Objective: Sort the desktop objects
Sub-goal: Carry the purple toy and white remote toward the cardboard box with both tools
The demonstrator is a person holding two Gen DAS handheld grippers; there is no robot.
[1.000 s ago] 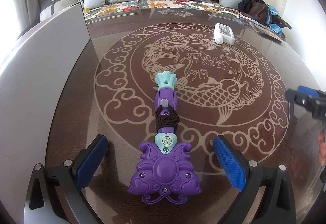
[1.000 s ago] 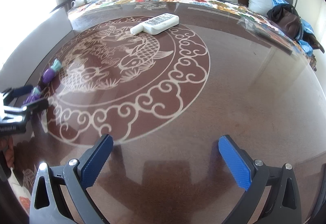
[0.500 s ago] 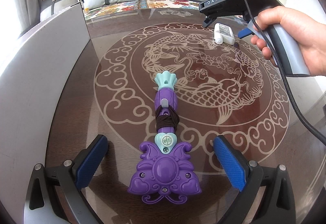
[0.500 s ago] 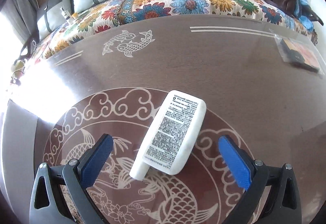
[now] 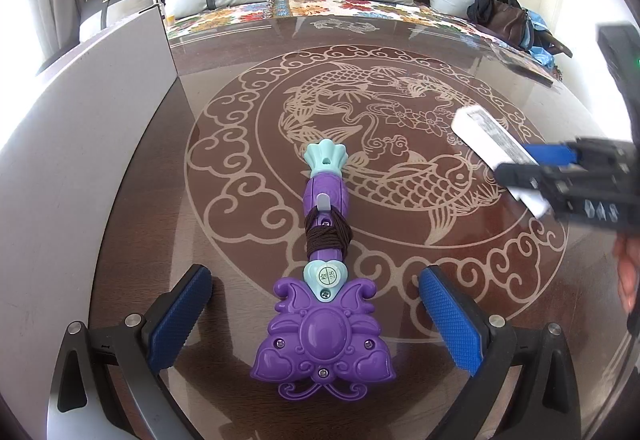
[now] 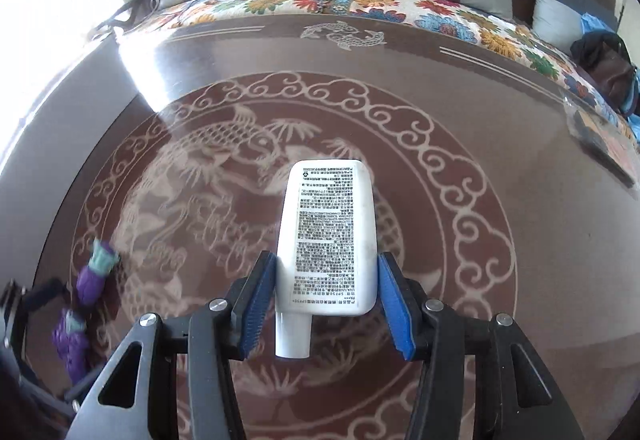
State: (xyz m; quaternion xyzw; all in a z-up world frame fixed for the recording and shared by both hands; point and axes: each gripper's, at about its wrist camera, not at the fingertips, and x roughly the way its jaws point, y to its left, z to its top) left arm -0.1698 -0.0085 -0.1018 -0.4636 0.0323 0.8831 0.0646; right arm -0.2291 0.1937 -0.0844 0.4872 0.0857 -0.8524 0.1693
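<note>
I'm closing my right gripper (image 6: pixel 326 300) on the white lotion tube (image 6: pixel 328 236); its blue pads are bracketing the tube's lower body, jaws narrowing, apparently touching its sides. The tube's long axis is running straight away from the claw, cap end nearest me, flat tail pointing toward the sofa. My left gripper (image 5: pixel 316 312) is waiting wide open and holding nothing, straddling the purple toy wand (image 5: pixel 324 276), which is lying lengthwise on the glass table (image 5: pixel 500 280), head nearest.
</note>
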